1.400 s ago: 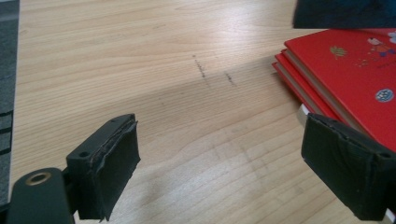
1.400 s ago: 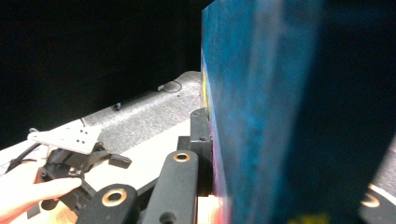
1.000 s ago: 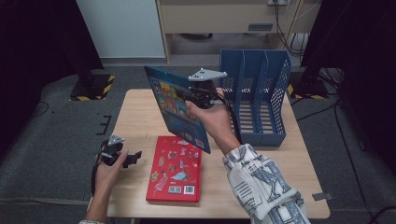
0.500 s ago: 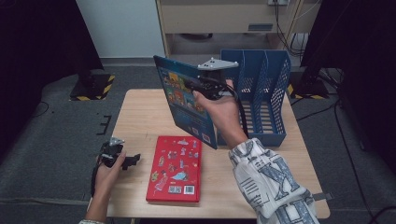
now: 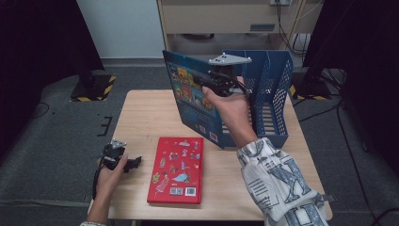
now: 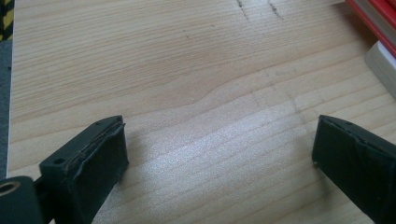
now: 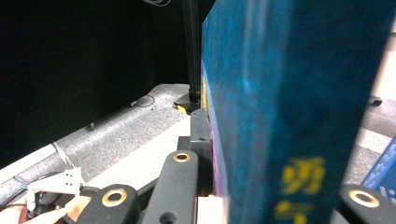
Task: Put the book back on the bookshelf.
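Table (image 5: 141,113): pale wood with visible grain, a few dark scuffs in the left gripper view.
Rack (image 5: 273,94): blue, slotted, perforated walls, standing at the table's far right.
Blue book (image 5: 197,99): large and thin, dark blue cover with colourful cartoon pictures, yellow characters on the spine; held upright and tilted above the table, just left of the rack.
Red book (image 5: 176,170): flat on the table near its front edge, cover up, small pictures on red.
Right gripper (image 5: 221,84): pinching the blue book's edge, cover pressed between its jaws.
Left gripper (image 5: 123,162): low over the table's front left, jaws spread wide, bare wood between them.
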A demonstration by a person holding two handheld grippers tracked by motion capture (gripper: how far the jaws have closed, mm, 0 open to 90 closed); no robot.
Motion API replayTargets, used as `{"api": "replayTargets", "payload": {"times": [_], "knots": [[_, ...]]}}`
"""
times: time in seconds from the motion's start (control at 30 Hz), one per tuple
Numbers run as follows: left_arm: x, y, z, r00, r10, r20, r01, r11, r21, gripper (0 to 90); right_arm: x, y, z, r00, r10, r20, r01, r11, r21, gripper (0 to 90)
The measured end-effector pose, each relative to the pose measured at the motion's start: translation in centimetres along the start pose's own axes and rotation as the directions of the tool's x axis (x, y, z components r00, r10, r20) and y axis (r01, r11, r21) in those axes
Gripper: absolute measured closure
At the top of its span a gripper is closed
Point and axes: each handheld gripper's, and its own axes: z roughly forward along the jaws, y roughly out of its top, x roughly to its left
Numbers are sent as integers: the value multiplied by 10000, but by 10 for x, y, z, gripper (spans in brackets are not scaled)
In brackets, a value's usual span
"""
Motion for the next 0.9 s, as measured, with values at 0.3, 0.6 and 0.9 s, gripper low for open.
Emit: {"api": "replayTargets", "payload": {"times": [0.3,0.6,0.9], "knots": [[-2,-6,1,10000,-51,-77,47,9988,-484,0,-9,5,-13,9996,109,246,-106,9999,-93,827],[-2,-6,1,10000,-47,-76,43,9988,-484,0,-19,6,-21,9983,250,522,-244,9996,-133,827],[-2,-6,1,10000,-46,-77,42,9988,-483,0,-29,9,-33,9961,429,766,-409,9988,-268,827]]}}
